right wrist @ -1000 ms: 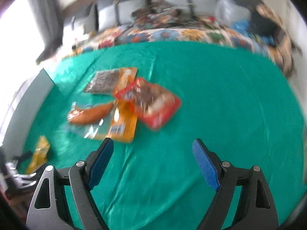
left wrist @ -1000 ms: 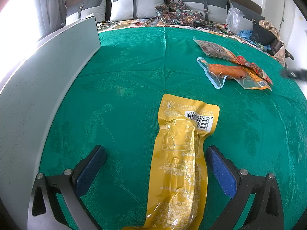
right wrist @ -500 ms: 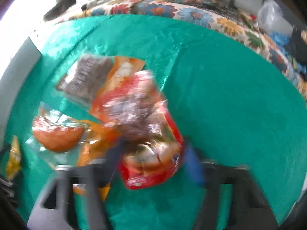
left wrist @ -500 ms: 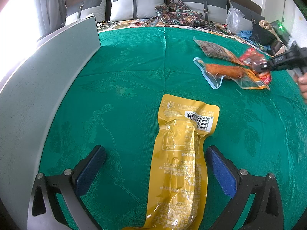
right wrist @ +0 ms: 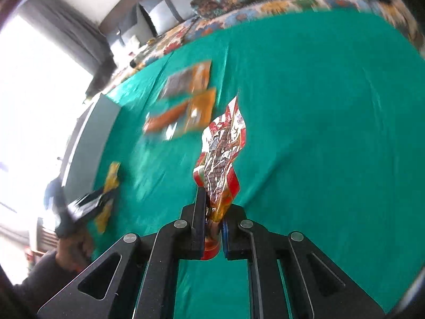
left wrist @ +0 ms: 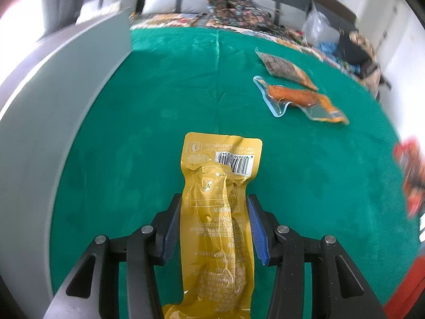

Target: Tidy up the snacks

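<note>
A long yellow pouch (left wrist: pixel 217 212) with a barcode lies on the green cloth (left wrist: pixel 159 93) between the fingers of my left gripper (left wrist: pixel 214 212). Its jaws are closing, and the blue pads (left wrist: pixel 172 228) touch the pouch's two long edges. My right gripper (right wrist: pixel 212 220) is shut on the lower end of a red snack pack (right wrist: pixel 223 154), held up off the cloth. The same pack shows as a red blur (left wrist: pixel 410 175) at the right edge of the left wrist view. The right wrist view shows the left gripper (right wrist: pixel 90 202) on the yellow pouch (right wrist: pixel 111 180).
A brown and orange pack (left wrist: pixel 284 66) and a clear pack with an orange sausage (left wrist: pixel 297 98) lie side by side at the far right. A grey upright board (left wrist: pixel 53 106) borders the cloth's left side. Pillows and clutter lie beyond. A hand (right wrist: pixel 74 244) holds the left gripper.
The left jaws have closed in from wide open onto the yellow pouch. The right gripper reached the pile, shut on the red pack and carried it away from the other two packs.
</note>
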